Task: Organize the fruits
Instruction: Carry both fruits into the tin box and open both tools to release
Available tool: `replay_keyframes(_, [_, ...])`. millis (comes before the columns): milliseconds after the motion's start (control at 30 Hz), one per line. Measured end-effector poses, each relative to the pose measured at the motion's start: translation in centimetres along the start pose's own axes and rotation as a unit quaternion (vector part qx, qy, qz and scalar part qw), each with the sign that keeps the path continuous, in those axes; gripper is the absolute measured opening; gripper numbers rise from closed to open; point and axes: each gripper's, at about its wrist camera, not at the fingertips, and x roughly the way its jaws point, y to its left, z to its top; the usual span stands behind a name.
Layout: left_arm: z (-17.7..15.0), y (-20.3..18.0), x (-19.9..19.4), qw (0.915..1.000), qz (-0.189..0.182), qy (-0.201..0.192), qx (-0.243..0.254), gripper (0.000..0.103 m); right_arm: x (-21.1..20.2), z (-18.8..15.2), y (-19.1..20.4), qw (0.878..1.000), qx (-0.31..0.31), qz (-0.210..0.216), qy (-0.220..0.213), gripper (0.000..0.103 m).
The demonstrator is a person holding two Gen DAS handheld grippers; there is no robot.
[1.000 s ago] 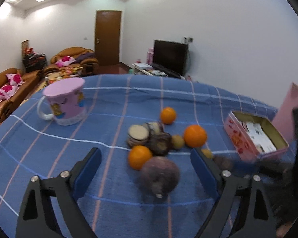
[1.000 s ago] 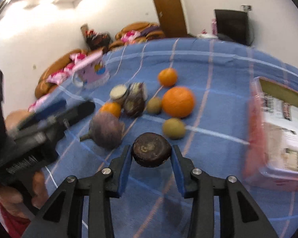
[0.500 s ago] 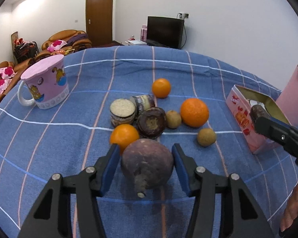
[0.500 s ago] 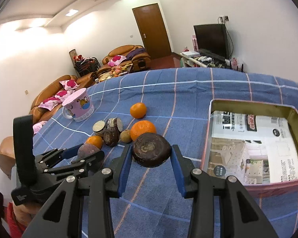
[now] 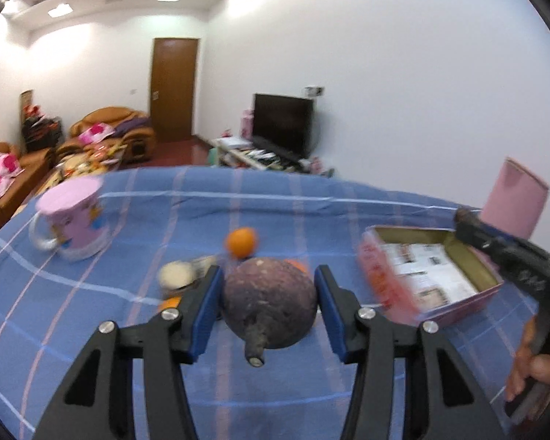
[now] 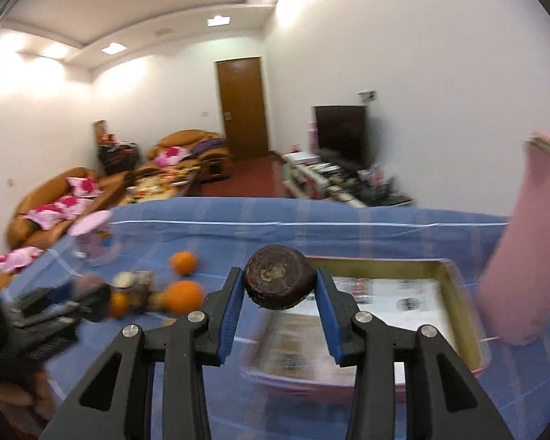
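My left gripper point(image 5: 268, 302) is shut on a large purple-brown round fruit point(image 5: 269, 302) with a stem and holds it above the blue checked tablecloth point(image 5: 165, 201). My right gripper point(image 6: 279, 286) is shut on a dark brown round fruit point(image 6: 279, 281) and holds it over the near edge of the open pink tin box point(image 6: 447, 275), which also shows in the left wrist view point(image 5: 487, 278). Oranges point(image 6: 183, 262) and other small fruits lie in a cluster on the cloth; one orange point(image 5: 241, 242) shows beyond my left gripper.
A pink mug point(image 5: 73, 227) stands at the left of the table. The tin's pink lid point(image 6: 524, 256) stands upright at the right. A round cream-topped item point(image 5: 176, 275) lies by the fruit cluster. Sofas and a TV stand beyond the table.
My left gripper closed on the purple-brown fruit and lifted it off the cloth. My right gripper carried the dark brown fruit up and right, over the tin box.
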Motion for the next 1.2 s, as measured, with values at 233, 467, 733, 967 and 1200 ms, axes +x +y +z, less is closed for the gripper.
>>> replay_keyframes(233, [1.0, -8.3, 2.9, 0.9964, -0.061, 0.012, 0.057, 0.053, 0.1, -1.1, -7.5, 0.998, 0.020, -0.052, 0.020, 0.042])
replay_keyframes(467, [1.5, -14.7, 6.6, 0.9927, -0.082, 0.049, 0.075, 0.053, 1.2, -2.1, -12.4, 0.996, 0.049, -0.052, 0.061, 0.042])
replay_keyframes(733, [0.7, -16.4, 9.4, 0.9905, -0.067, 0.083, 0.087, 0.053, 2.2, -2.7, -13.2, 0.993, 0.042, -0.068, 0.082, 0.042])
replay_keyframes(967, [0.1, -16.3, 9.7, 0.9909, -0.044, 0.084, 0.096, 0.053, 1.5, -2.5, -11.9, 0.996, 0.023, -0.064, 0.060, 0.042])
replay_keyframes(1200, [-0.1, -16.2, 10.2, 0.9907, -0.035, 0.088, 0.098, 0.053, 3.4, -3.2, -11.7, 0.994, 0.033, -0.041, 0.096, 0.042])
